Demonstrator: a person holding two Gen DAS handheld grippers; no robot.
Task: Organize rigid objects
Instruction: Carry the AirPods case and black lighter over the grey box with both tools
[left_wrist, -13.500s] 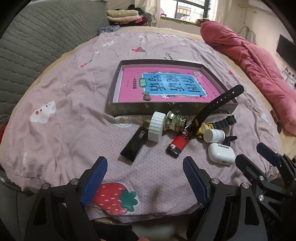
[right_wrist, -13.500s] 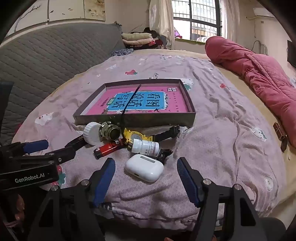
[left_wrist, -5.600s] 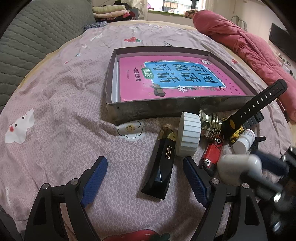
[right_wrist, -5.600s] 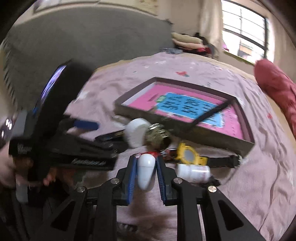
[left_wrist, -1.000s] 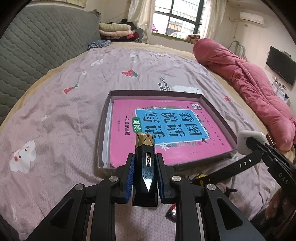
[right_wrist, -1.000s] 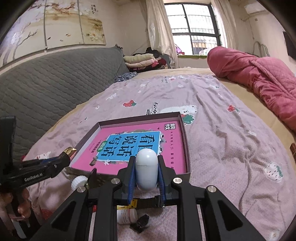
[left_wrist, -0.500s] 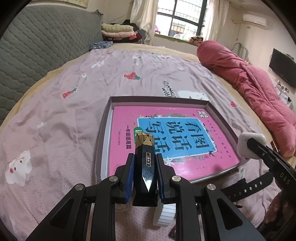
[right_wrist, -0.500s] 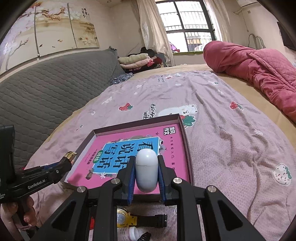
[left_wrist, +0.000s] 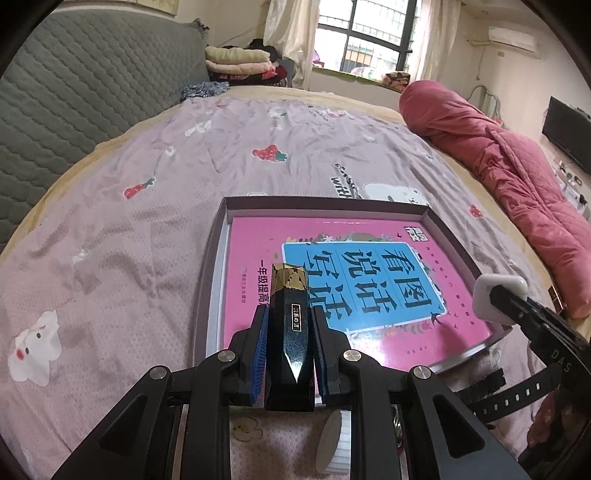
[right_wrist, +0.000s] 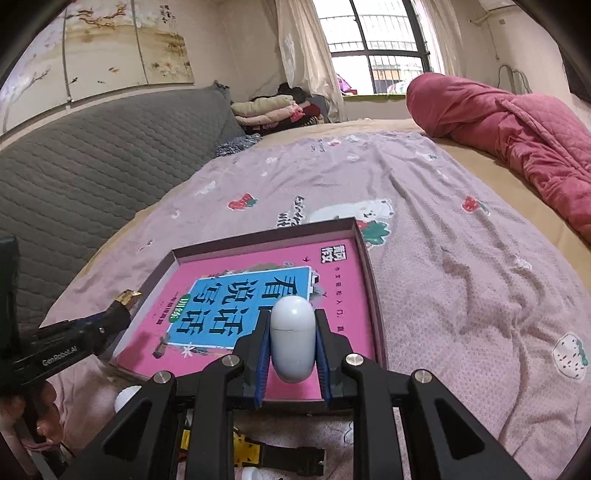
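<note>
A bedroom: a bed under a mauve bedsheet (left_wrist: 155, 229) printed with strawberries and bunnies, a grey quilted headboard (left_wrist: 85, 92) on the left, a rolled pink quilt (left_wrist: 509, 173) along the right, folded clothes and a barred window at the far end. On the sheet lies a shallow dark box (left_wrist: 218, 266) with a pink book (left_wrist: 369, 288) flat inside it.

The left claw (left_wrist: 290, 350) is closed tight on a black lighter (left_wrist: 290, 347) with a gold cap, the blue pads pressing both its sides; the lighter points forward above the near left part of the box. The right claw (right_wrist: 291, 350) is clamped on a white earbud case (right_wrist: 292, 338), held upright above the near right part of the book. In the left view the case shows at the right edge, just off the box's right rim.

On the sheet nearer than the box lie a black watch strap (left_wrist: 517, 391), a white ribbed cap (left_wrist: 338, 443) and a yellow watch (right_wrist: 247, 448).
</note>
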